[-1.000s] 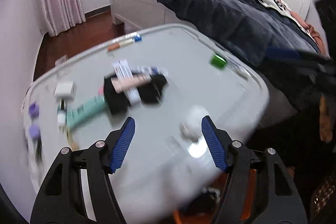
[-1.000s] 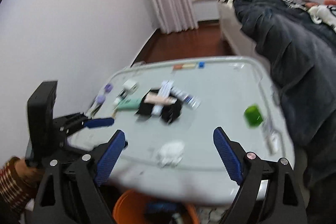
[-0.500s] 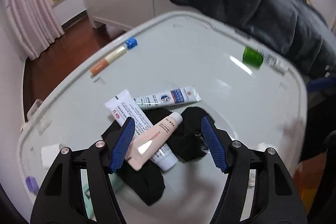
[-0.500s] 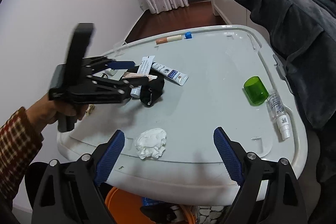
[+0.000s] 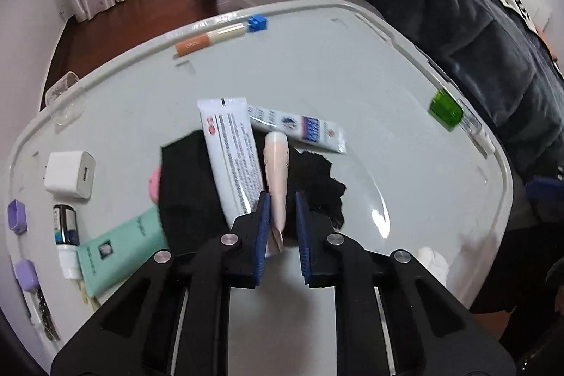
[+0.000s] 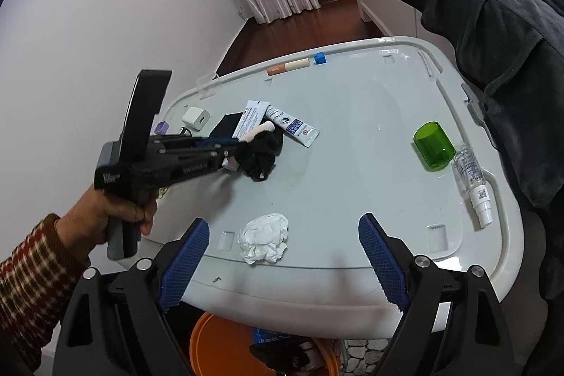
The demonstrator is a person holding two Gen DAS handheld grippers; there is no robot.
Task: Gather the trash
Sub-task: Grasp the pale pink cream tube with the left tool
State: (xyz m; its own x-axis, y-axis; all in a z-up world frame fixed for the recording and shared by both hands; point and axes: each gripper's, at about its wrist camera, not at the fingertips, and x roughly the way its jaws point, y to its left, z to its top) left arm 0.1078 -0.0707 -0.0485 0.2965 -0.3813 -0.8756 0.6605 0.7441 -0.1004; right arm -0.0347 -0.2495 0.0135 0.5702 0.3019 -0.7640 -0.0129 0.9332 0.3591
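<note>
The right gripper (image 6: 282,263) hovers level at the near counter (image 6: 352,129) edge, fingers spread wide with nothing between them, above an orange bin (image 6: 215,344); a crumpled white tissue (image 6: 264,236) lies on the counter just ahead of it. The left gripper (image 5: 283,217), held pistol-style in the left hand (image 6: 120,210), reaches in over a black cloth (image 5: 187,192), fingers nearly closed on the flat tail of a pale pink tube (image 5: 276,171). Beyond lie a white tube (image 5: 229,157) and a blue-labelled tube (image 5: 299,127), print unreadable.

A crumpled white tissue (image 6: 263,238) lies near the grey table's (image 6: 352,185) front edge.
</note>
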